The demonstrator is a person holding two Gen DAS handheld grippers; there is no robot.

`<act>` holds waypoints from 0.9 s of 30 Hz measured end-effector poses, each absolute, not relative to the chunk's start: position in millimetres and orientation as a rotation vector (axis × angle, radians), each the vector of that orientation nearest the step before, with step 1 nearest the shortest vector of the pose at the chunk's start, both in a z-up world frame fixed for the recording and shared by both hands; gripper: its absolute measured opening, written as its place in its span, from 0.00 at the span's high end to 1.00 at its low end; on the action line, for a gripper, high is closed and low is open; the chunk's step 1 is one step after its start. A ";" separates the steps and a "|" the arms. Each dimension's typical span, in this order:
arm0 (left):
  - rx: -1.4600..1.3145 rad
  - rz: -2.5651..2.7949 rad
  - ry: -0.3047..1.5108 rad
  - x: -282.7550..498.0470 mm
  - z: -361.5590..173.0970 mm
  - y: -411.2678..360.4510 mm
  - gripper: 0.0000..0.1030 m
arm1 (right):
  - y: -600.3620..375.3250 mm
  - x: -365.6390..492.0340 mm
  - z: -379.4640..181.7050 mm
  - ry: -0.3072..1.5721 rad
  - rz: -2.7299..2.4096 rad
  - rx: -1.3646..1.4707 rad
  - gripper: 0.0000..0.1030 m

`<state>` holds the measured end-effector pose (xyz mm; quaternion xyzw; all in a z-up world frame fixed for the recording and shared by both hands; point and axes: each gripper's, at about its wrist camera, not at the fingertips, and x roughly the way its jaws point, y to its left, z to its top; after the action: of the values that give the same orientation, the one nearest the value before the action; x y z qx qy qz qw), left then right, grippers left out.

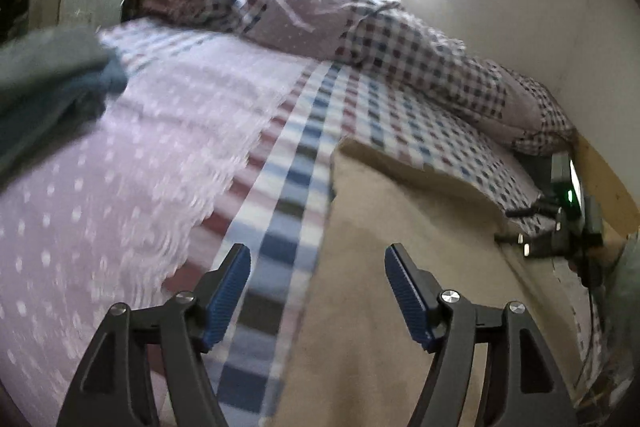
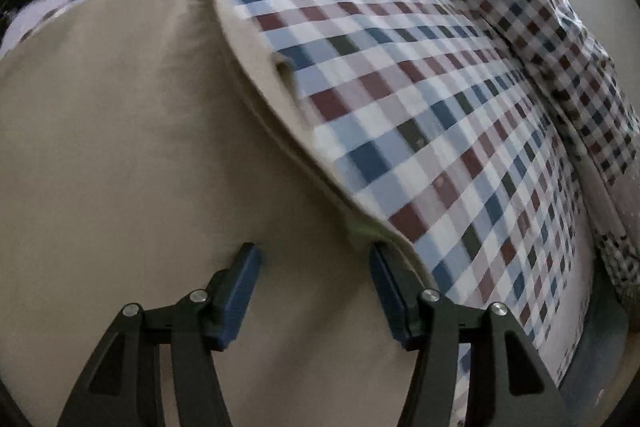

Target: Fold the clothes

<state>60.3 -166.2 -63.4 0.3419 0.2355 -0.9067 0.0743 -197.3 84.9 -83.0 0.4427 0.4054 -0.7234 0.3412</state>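
- The flat beige cloth garment (image 2: 120, 147) lies spread on the blue-and-maroon checked bedsheet (image 2: 440, 107), flat for folding.
- The left gripper (image 1: 318, 267) hovers over the garment's edge, jaws wide, empty (likely between grasps).
- The right gripper (image 2: 316, 263) straddles the garment's layered hem, jaws wide, nothing pinched.

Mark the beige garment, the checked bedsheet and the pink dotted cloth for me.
beige garment (image 2: 120, 147): right wrist view, on its flat middle.
checked bedsheet (image 2: 440, 107): right wrist view, on a bare stretch right of the garment's edge.
pink dotted cloth (image 1: 120, 167): left wrist view, on its middle, left of the scalloped edge.
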 end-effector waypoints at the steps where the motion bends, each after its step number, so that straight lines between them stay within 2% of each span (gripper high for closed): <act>1: 1.031 -2.711 0.732 62.9 -67.3 -169.2 0.28 | 83.0 -207.3 -78.9 1.035 -1.930 1.165 0.41; 6: 1.020 -2.699 0.775 76.5 -70.9 -181.9 0.28 | 101.0 -244.2 -45.5 0.878 -2.342 1.152 0.41; 12: 0.992 -2.672 0.877 99.3 -70.3 -197.5 0.28 | 124.4 -208.3 -20.4 0.734 -2.430 1.112 0.40; 16: 0.966 -2.647 0.978 121.2 -71.6 -206.7 0.28 | 138.1 -149.0 0.7 0.673 -2.438 1.033 0.38; 20: 0.942 -2.605 1.207 148.4 -80.7 -213.2 0.28 | 153.1 -67.4 32.5 0.623 -2.487 0.924 0.33; 27: 0.953 -2.560 1.534 179.0 -98.7 -201.3 0.28 | 163.4 69.7 67.7 0.356 -2.486 0.720 0.24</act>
<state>179.0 -201.3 -98.7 0.3041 0.4895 -0.8172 0.0044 69.7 163.4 67.7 0.2660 0.1315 -0.9185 0.2613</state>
